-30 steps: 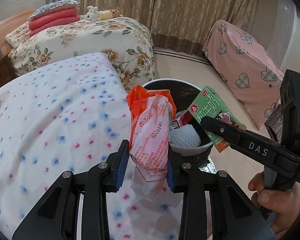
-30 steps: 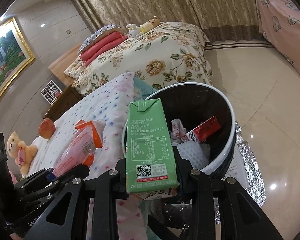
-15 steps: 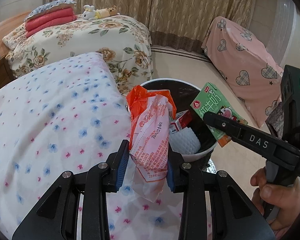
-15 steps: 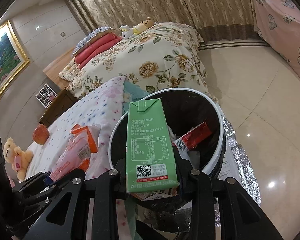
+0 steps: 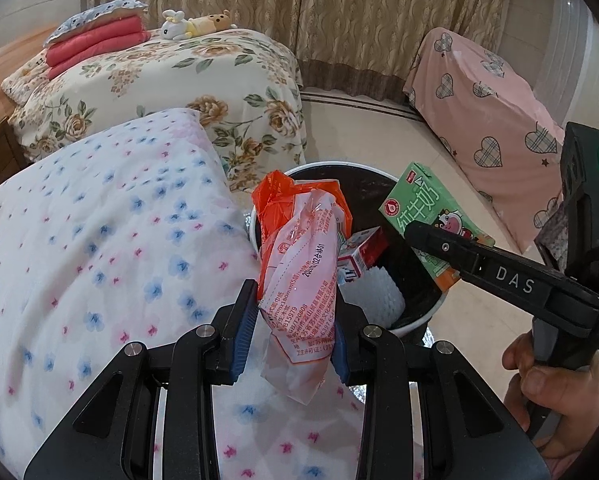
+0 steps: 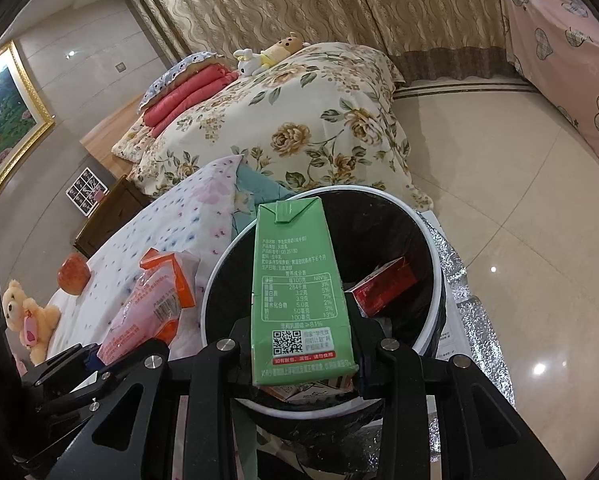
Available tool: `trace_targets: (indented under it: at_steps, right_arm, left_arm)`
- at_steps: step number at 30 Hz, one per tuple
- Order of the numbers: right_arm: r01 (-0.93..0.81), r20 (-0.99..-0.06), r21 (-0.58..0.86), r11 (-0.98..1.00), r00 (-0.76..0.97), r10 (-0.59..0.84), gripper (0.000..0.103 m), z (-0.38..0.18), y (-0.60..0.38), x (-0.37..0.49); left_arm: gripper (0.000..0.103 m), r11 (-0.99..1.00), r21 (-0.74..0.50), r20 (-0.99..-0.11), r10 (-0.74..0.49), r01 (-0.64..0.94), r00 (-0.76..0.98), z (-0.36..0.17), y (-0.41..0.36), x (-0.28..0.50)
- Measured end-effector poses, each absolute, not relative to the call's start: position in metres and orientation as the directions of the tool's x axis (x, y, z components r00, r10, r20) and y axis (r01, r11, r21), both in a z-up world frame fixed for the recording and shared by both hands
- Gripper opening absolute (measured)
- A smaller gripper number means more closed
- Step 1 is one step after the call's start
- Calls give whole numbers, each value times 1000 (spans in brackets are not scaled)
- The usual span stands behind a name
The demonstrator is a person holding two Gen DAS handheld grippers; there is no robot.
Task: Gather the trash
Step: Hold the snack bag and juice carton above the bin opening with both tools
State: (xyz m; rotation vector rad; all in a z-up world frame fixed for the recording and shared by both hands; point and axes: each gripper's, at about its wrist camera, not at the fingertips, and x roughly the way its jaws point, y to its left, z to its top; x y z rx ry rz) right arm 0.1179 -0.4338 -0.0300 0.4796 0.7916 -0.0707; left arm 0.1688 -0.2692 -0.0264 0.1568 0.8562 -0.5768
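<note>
In the left wrist view my left gripper [image 5: 295,332] is shut on a crumpled orange-and-pink plastic wrapper [image 5: 299,256], held at the near left rim of the trash bin [image 5: 339,166], which is white-rimmed with a black liner. My right gripper [image 6: 303,364] is shut on a green milk carton [image 6: 295,280], upright over the bin's [image 6: 431,240] near side. Inside the bin lie a red box [image 6: 383,286] and a white foam net [image 5: 373,292]. The carton [image 5: 423,208] also shows from the left, with a hand [image 5: 555,392] on the right gripper's handle.
A bed with a blue-and-pink flowered quilt [image 5: 99,240] lies left of the bin, bearing a teddy bear [image 6: 23,316] and an apple [image 6: 73,274]. A rose-patterned bed [image 5: 179,80] stands behind. A pink heart-print cover [image 5: 487,120] is at the right. Silver foil [image 6: 467,320] lies under the bin on tiled floor.
Both grippers have moved closer to the bin, each keeping its hold. In the right wrist view the bin now sits directly under the carton instead of off to its right.
</note>
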Motion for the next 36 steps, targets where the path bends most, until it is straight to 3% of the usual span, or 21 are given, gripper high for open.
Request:
trace_targets:
  at_steps: [36]
  right_arm:
    - [248,-717,385,889,686,119,33,-36,-453,133]
  left_arm:
    - [31,834,-62,-764,-394,549,512,-30,-290,184]
